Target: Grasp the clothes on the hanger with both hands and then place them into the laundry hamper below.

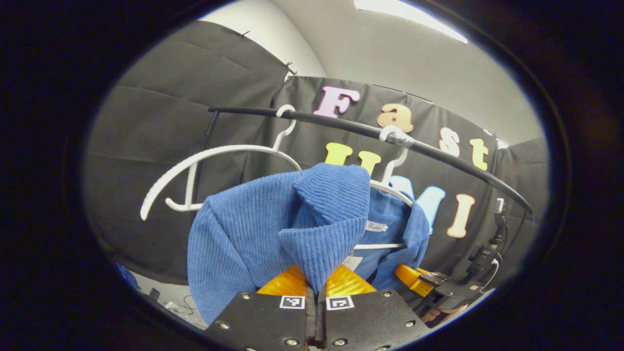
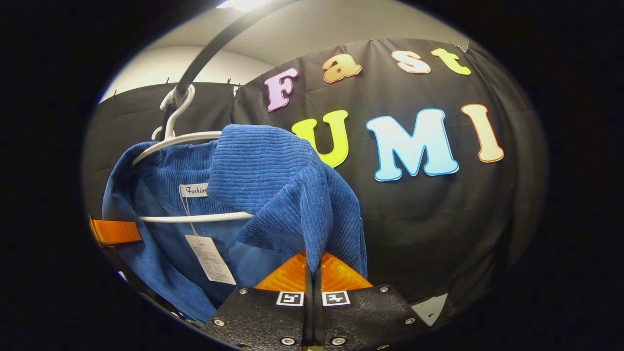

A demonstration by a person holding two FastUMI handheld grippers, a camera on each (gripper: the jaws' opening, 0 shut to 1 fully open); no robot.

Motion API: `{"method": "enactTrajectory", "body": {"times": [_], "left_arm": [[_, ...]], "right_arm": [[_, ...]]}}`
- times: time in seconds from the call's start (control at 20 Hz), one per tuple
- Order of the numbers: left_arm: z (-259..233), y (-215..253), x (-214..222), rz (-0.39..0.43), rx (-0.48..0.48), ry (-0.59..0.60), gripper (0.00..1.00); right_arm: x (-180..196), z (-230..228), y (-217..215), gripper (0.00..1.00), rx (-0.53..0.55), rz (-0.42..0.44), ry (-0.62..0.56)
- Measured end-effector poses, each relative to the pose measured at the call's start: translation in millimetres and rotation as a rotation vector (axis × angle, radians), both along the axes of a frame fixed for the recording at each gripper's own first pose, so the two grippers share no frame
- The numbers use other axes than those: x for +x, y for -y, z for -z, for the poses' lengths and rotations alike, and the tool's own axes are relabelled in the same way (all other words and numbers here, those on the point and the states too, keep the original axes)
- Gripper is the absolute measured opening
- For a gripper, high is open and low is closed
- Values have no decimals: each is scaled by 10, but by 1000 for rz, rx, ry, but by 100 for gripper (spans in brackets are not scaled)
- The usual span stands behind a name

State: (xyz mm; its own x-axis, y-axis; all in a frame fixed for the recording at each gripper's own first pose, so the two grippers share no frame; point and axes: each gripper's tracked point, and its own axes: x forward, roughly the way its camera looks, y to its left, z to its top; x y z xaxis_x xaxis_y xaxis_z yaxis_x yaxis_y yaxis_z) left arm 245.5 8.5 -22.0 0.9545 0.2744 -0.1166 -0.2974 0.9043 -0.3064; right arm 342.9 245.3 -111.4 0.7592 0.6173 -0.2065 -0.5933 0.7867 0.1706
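here, left tongs (image 1: pixel 316 285) and right tongs (image 2: pixel 312 273) each clamped on blue shirt (image 1: pixel 273 229), draped on white hanger (image 2: pixel 195 217).

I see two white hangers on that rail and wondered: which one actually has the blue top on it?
The farther hanger, nearer the rail's middle, carries the blue top; its bar shows inside the collar. The other hanger, toward the rail's end, hangs bare.

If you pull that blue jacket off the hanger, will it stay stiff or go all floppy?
Probably floppy: the blue jacket already folds and droops where the left gripper pinches it. Its thick ribbed cloth looks grippy, so it likely won't slide from the right gripper. It may snag on the white hanger, which sits inside the collar.
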Motion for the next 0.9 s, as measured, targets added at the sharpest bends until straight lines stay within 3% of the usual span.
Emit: {"method": "enactTrajectory", "body": {"times": [0.1,0.15,0.35,0.4,0.55,0.6,0.7,0.85,0.9], "left_arm": [[-138,6,-95,4,28,21,1],[-202,0,-144,3,33,33,6],[-421,-113,-260,-24,56,70,6],[-484,-164,-286,-36,69,76,1],[-688,-375,-392,-82,108,106,1],[-765,-465,-402,-103,124,113,5],[-916,-633,-529,-137,151,124,0],[-1019,-889,-537,-171,173,131,1],[-1050,-988,-543,-189,172,134,6]], "right_arm": [[27,-47,80,0,10,25,13],[53,-71,122,0,13,41,23],[165,-201,225,0,40,94,57],[211,-231,246,0,45,108,65],[388,-305,349,0,66,171,100],[436,-307,351,0,74,185,98],[511,-309,368,0,83,209,102],[619,-332,397,0,92,240,119],[659,-336,407,0,95,248,122]]}}
